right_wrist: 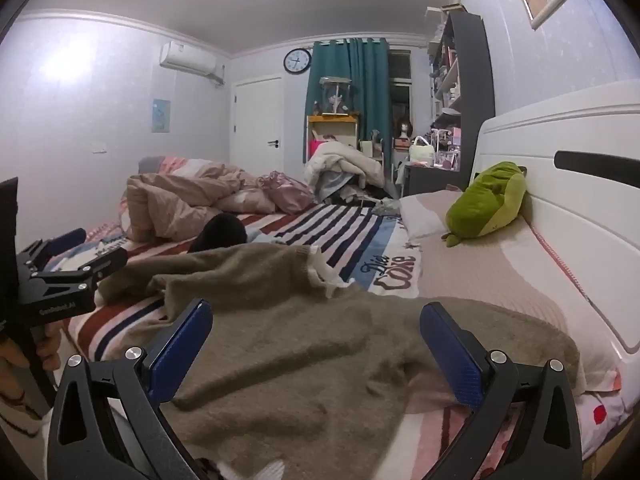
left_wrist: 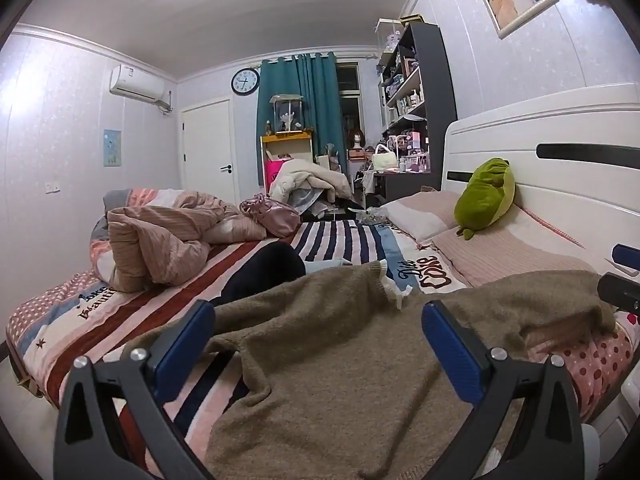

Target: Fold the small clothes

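The left gripper has its two blue-padded fingers spread wide, with nothing between them but the brown sweater lying below. The right gripper is spread just as wide over the same sweater, pinching nothing. In the right wrist view the left gripper shows again at the sweater's left edge, side-on and partly cut by the frame; from there its fingertips cannot be made out. In the left wrist view only a dark corner of the right gripper peeks in at the sweater's right end.

The near hem of the sweater runs under both grippers and off the bottom of each view, so its full outline is hidden. It is a fuzzy, olive-brown knit, spread rumpled across the bed, one sleeve stretched to the left, the other draped right onto the beige pillow. A white collar tag area sticks up at the neckline on its far side.

Beyond the sweater lies a dark garment, partly covered by the sweater's far edge. Farther off sits a heaped pink-beige quilt. Right of the sweater, a green plush toy leans on the white headboard. Striped sheet shows bare between the sweater's far edge and the quilt, and left of the sweater to the bed's edge.
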A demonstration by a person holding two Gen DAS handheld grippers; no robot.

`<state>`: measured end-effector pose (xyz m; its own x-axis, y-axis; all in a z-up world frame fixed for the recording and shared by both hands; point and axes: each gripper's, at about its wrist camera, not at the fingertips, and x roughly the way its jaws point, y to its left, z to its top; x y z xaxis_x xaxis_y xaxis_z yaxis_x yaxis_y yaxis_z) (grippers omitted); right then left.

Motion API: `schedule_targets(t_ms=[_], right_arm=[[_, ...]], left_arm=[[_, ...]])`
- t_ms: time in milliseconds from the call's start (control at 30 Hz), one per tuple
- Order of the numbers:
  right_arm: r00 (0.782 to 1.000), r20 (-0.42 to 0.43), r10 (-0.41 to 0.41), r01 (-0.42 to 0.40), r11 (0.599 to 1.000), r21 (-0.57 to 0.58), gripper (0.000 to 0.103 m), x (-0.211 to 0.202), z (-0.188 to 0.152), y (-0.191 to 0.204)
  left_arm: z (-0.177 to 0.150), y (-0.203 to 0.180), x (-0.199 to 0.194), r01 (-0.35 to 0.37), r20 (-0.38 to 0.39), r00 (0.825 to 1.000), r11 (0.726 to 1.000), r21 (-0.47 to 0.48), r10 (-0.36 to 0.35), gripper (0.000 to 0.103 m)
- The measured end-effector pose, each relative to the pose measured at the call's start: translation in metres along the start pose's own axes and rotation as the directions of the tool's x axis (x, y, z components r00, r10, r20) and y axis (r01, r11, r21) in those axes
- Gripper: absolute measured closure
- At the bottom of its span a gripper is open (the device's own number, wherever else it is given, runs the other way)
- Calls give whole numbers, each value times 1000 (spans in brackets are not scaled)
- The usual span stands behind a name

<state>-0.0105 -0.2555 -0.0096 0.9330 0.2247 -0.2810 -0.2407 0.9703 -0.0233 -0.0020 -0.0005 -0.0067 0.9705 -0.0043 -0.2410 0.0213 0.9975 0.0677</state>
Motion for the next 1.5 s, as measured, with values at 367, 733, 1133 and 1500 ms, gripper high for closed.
schedule_targets(t_ms=[367, 733, 1133, 1500], right_arm=[[1000, 8, 6, -6, 1000, 1, 0, -2, 1, 1], [1000, 9, 6, -6, 1000, 2, 0, -2, 1, 2], [1000, 8, 4, -4, 1000, 2, 0, -2, 3, 3], [1000, 9, 14, -14, 1000, 2, 0, -2, 2, 6]], left_arm=[[-1, 1, 0, -2, 3, 1000, 1000, 0, 2, 1], [-3, 1, 1, -4, 3, 1000, 1000, -3, 4, 1], [-2, 3, 0, -3, 6, 1000, 1000, 0, 3, 1], [-4, 9, 0, -12, -3, 1000, 1000, -7, 12, 1]])
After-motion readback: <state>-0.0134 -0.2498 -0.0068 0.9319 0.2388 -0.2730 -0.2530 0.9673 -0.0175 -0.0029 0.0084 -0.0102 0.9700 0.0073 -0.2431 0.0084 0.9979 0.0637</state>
